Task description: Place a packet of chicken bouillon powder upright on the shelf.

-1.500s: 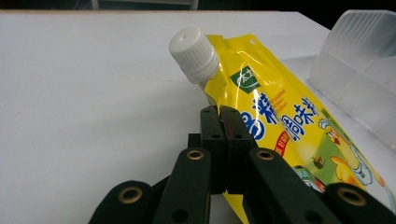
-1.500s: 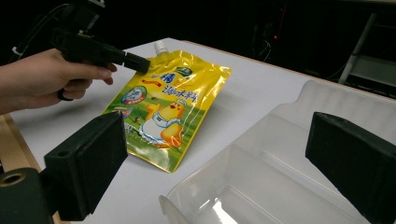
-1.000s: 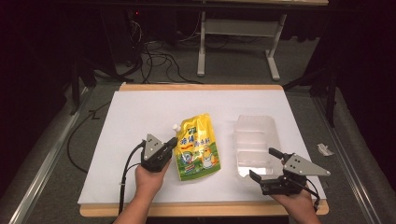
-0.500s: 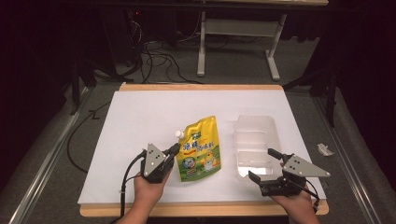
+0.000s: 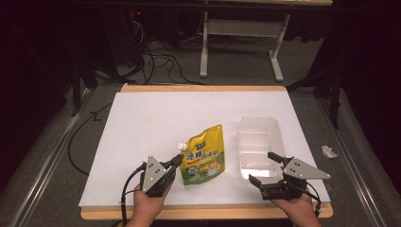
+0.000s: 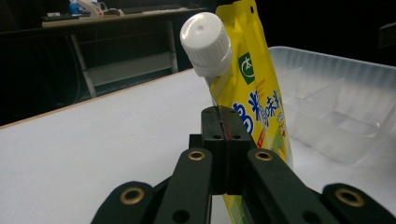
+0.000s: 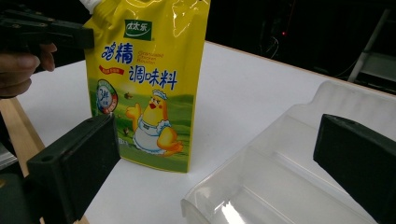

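Observation:
A yellow seasoning pouch [image 5: 206, 158] with a white screw cap [image 5: 180, 146] stands upright near the front of the white table [image 5: 156, 123]. My left gripper [image 5: 176, 161] is shut on the pouch's side edge just below the cap. In the left gripper view the jaws [image 6: 223, 126] press together on that thin edge, with the cap [image 6: 205, 44] above them. My right gripper [image 5: 262, 167] stands open at the near end of a clear divided tray [image 5: 257, 125]. In the right gripper view its jaws [image 7: 219, 154] sit wide apart, holding nothing, with the tray [image 7: 280, 186] ahead and the pouch [image 7: 149, 84] to the left.
The table's wooden front edge [image 5: 208, 213] runs just under both hands. Cables [image 5: 151, 52] and a white table frame [image 5: 236, 28] lie on the floor beyond the far edge. A paper scrap [image 5: 327, 151] lies on the floor at the right.
My left gripper has drawn the pouch toward the front edge and slightly left, and the pouch now stands more upright. The right gripper and the tray have stayed put.

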Demonstrator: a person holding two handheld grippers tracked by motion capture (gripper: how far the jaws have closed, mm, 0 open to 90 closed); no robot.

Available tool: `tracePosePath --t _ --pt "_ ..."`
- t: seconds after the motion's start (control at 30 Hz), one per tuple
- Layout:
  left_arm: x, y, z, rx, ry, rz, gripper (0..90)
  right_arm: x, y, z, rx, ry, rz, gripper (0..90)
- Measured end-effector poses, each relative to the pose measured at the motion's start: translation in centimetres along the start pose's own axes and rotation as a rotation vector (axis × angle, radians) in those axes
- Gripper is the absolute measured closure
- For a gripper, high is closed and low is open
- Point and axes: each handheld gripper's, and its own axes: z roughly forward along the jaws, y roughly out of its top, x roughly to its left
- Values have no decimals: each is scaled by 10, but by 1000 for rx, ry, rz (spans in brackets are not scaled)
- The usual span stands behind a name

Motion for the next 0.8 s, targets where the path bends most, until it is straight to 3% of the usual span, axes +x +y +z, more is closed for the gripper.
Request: tracePosePath --t 0.3,0.8 --pt "-2 1 -2 -14 -39 -3 900 8 5 11 16 19 2 11" --pt "-11 1 -9 -15 -77 30 900 20 41 65 27 95 34 21"
